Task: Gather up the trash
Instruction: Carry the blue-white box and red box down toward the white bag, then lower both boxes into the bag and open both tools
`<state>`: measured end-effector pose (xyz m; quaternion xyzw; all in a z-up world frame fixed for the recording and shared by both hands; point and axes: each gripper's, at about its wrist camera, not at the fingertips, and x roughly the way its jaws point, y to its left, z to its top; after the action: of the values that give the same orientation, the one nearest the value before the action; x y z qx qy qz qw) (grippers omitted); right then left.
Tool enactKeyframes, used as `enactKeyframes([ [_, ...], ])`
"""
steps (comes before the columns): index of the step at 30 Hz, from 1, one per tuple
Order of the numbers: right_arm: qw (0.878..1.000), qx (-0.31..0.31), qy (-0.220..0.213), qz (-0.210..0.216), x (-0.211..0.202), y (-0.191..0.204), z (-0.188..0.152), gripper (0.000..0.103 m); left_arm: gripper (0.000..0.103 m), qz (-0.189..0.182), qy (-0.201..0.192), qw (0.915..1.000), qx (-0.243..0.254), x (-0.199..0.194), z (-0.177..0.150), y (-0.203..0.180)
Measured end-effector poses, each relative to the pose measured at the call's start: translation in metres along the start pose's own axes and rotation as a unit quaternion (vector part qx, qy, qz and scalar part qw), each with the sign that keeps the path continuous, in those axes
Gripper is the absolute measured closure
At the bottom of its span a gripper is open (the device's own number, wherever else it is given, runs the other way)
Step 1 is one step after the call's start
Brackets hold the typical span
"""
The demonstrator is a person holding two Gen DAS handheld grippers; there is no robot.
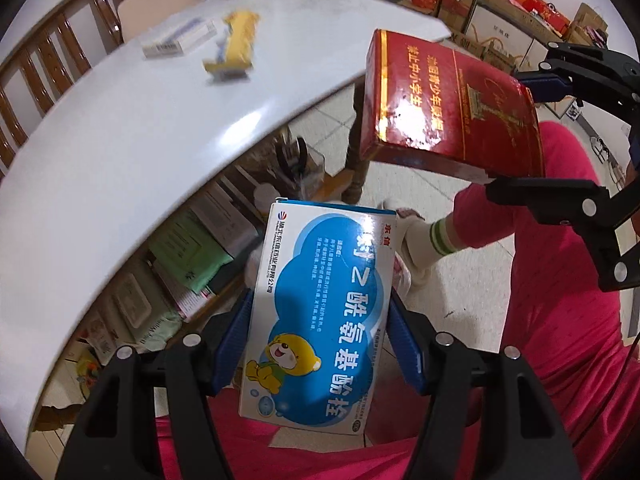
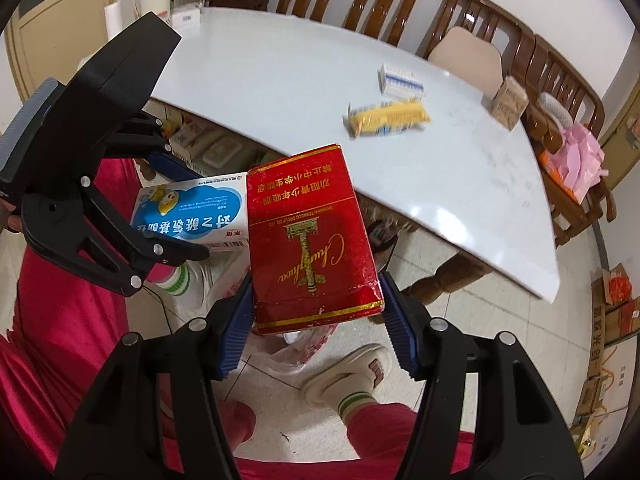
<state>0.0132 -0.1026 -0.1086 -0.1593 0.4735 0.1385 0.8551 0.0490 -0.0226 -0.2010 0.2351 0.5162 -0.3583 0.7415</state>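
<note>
My left jaws grip the blue box point(image 1: 320, 316), my right jaws the red pack point(image 2: 312, 244), both lengthwise away from me, beside the white counter point(image 2: 280, 80), above tiled floor point(image 2: 500, 320).

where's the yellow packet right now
In both views the yellow packet lies on the white table, just in front of the white-and-blue box.

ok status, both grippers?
Left gripper shut on blue box. Right gripper shut on red box. Both off the table; two packs still there. Plastic bag on floor below.
</note>
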Motion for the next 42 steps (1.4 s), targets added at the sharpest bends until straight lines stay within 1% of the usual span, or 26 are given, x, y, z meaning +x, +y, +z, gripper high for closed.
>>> enactKeyframes([
  [5, 1.0, 0.012, 0.017, -0.007, 0.026, -0.003, -0.011, 0.044, 0.041, -0.006, 0.022, 0.9997, -0.011, 0.03, -0.007, 0.001],
  [14, 0.997, 0.05, 0.051, -0.003, 0.075, -0.016, -0.027, 0.044, 0.041, -0.04, 0.063, 0.9957, -0.055, 0.083, -0.01, 0.013],
  [18, 0.995, 0.067, 0.069, 0.003, 0.1, -0.02, -0.031, 0.044, 0.041, -0.049, 0.081, 0.9922, -0.081, 0.106, -0.011, 0.017],
  [23, 0.993, 0.07, 0.09, 0.0, 0.13, -0.021, -0.036, 0.044, 0.041, -0.062, 0.096, 0.9873, -0.11, 0.13, -0.008, 0.021],
  [27, 0.991, 0.075, 0.108, 0.003, 0.152, -0.02, -0.04, 0.044, 0.041, -0.06, 0.11, 0.9852, -0.117, 0.146, -0.009, 0.023],
  [37, 0.982, 0.086, 0.167, 0.026, 0.205, -0.02, -0.058, 0.044, 0.041, -0.068, 0.157, 0.9734, -0.153, 0.192, -0.014, 0.04],
  [42, 0.978, 0.086, 0.186, 0.036, 0.226, -0.02, -0.061, 0.044, 0.041, -0.074, 0.177, 0.9673, -0.166, 0.212, -0.016, 0.047],
])
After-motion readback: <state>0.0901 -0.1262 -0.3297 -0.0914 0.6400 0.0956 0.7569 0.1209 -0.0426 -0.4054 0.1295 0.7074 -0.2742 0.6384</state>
